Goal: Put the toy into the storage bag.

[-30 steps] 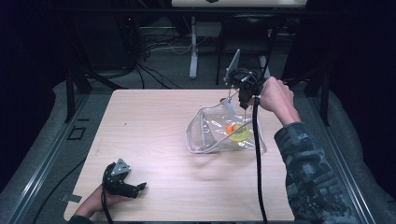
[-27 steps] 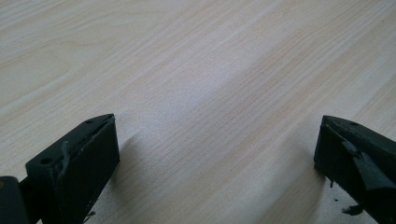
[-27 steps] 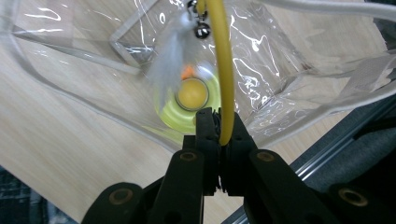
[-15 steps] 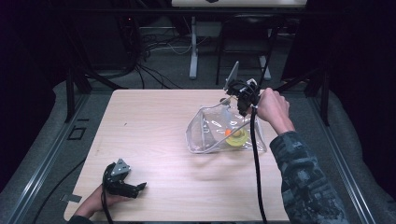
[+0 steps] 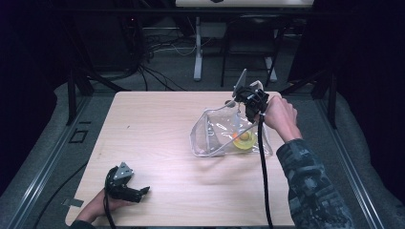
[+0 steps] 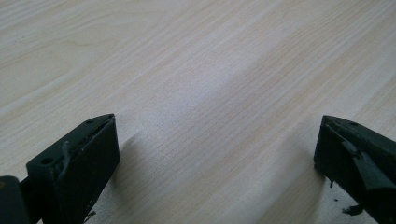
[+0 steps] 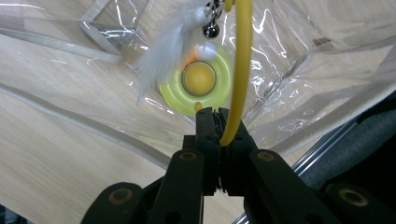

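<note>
A clear plastic pouch (image 5: 210, 138) lies open on the right half of the wooden table (image 5: 157, 124). Inside it sits a yellow ring toy with an orange ball (image 5: 243, 140). My right gripper (image 5: 240, 110) hangs over the pouch's far edge, pointing down into it. In the right gripper view the right gripper (image 7: 218, 116) is shut on a thin yellow wand (image 7: 242, 60). The wand carries white feathers (image 7: 161, 56) and a small bell (image 7: 211, 31) above the ring toy (image 7: 198, 79). My left gripper (image 5: 143, 192) rests open on the table's near left, and the left gripper (image 6: 217, 149) has bare wood between its jaws.
The right gripper's black cable (image 5: 261, 162) runs down over the table's right side beside a camouflage sleeve (image 5: 310, 186). Behind the table stand dark frames, floor cables and a white stand (image 5: 197, 47). Metal rails (image 5: 43, 162) run along both sides of the table.
The right hand has sunk a little toward the pouch with the wand still in its jaws. The left gripper has stayed in place.
</note>
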Motion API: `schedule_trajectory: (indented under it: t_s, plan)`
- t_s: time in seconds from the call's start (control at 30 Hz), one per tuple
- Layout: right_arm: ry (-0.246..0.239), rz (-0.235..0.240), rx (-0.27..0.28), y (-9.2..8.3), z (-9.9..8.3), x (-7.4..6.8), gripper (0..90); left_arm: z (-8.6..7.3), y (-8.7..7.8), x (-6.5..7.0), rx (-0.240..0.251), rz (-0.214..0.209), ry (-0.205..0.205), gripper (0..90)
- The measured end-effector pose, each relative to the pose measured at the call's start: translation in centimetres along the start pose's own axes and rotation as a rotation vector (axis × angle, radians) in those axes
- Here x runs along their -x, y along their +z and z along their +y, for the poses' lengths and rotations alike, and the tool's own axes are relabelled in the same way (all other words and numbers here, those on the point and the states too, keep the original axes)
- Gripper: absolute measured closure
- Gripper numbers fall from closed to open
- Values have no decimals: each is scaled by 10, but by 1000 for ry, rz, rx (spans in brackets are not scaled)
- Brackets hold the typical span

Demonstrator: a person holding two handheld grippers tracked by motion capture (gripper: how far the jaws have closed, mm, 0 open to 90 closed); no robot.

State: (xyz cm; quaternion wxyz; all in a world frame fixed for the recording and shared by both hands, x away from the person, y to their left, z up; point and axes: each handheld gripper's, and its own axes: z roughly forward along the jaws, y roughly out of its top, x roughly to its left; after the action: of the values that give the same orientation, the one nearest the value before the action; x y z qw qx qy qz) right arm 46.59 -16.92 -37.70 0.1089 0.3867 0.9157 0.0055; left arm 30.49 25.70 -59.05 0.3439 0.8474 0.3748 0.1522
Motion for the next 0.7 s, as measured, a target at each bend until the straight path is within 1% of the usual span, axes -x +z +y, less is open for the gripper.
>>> schedule_trajectory:
  t_s: [0.03,0.07,0.13,0.17,0.2,0.27,0.33,0.37,0.4,0.47,0.53,0.6,0.7]
  plan:
    - [0,-1,-5,0,0,0,864,0,0,0,0,1,1,1]
    - [10,1,2,-1,0,0,850,0,0,0,0,0,2,1]
    - [12,8,5,-4,-1,1,808,0,0,0,-1,0,4,1]
    - [23,16,17,-5,-1,1,787,0,0,0,0,0,0,1]
    - [21,18,21,-7,-2,2,757,0,0,0,0,0,0,1]
    - [40,36,64,-14,-5,2,639,0,0,0,0,0,3,1]
    - [64,52,89,-20,-8,3,513,0,0,0,0,0,0,1]
    - [80,65,106,-22,-9,3,423,0,0,0,0,-1,0,0]
    - [87,70,120,-25,-11,3,379,0,0,0,0,0,1,0]
    - [94,67,123,-30,-13,3,309,0,0,0,0,0,0,0]
    - [91,79,118,-33,-14,4,269,0,0,0,-1,0,3,1]
    - [97,84,130,-36,-17,5,212,0,0,0,0,1,3,1]
    - [99,82,128,-38,-22,7,141,0,0,0,-1,1,3,1]
